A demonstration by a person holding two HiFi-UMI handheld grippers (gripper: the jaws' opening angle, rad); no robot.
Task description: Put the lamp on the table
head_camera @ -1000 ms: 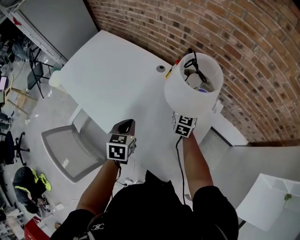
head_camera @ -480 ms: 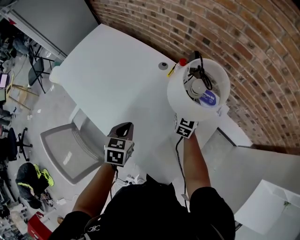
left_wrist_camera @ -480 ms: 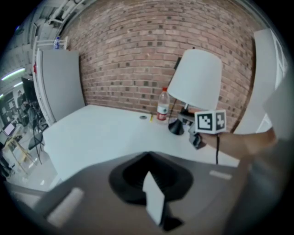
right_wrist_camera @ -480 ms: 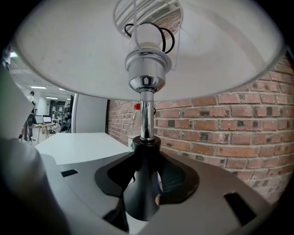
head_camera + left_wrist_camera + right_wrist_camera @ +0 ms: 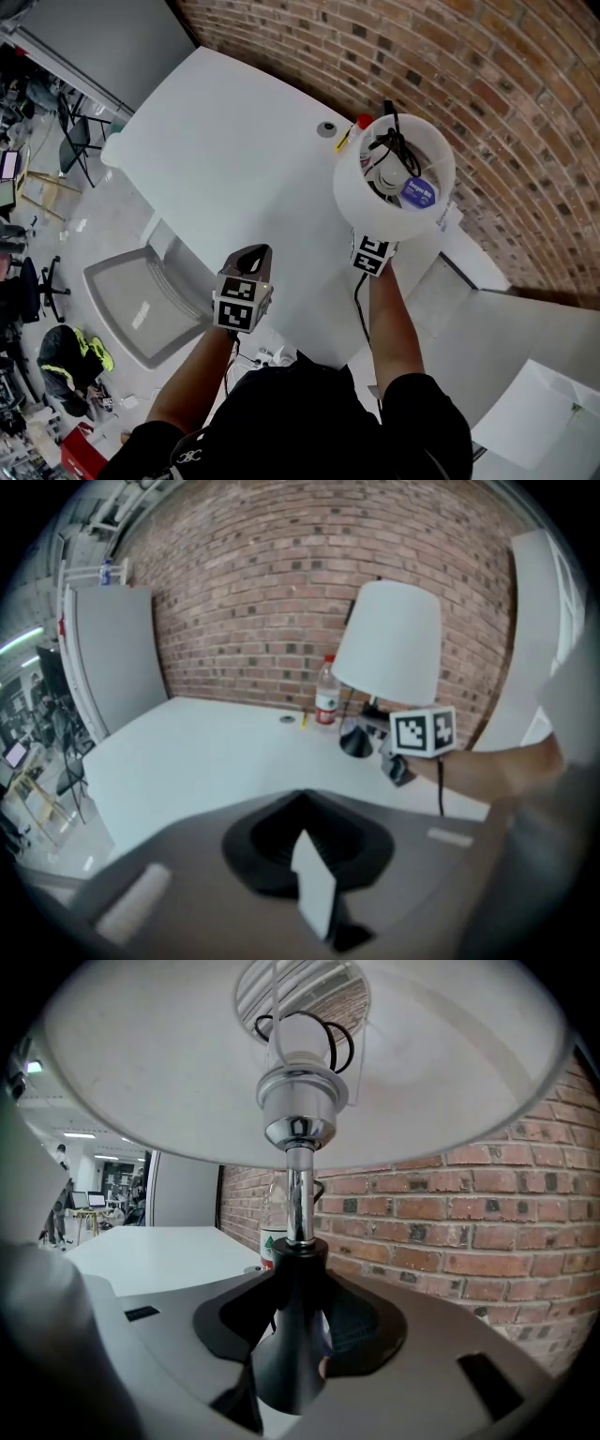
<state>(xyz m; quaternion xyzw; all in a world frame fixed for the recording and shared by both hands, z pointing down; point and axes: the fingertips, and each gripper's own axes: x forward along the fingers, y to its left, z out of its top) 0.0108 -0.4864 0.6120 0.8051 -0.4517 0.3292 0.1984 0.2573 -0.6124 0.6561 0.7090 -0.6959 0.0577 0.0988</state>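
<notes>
Head view: since a second ago the lamp (image 5: 367, 195) has shifted nearer the brick wall (image 5: 487, 84), and its shade now shows the bulb and a blue label inside. It hangs over the white table (image 5: 225, 159), at the wall-side edge. The right gripper (image 5: 373, 251) is right under the lamp; the left gripper (image 5: 247, 261) is well apart from it, over the table's near edge.

Left gripper view: a bottle (image 5: 325, 703) stands just beside the lamp's black cone base. The left jaws are closed together on nothing. Whether the base touches the table cannot be told.

Right gripper view: the jaws stand wide, clamped on either side of the cone base, the chrome stem rising straight above them; the bottle is just behind the lamp.
</notes>
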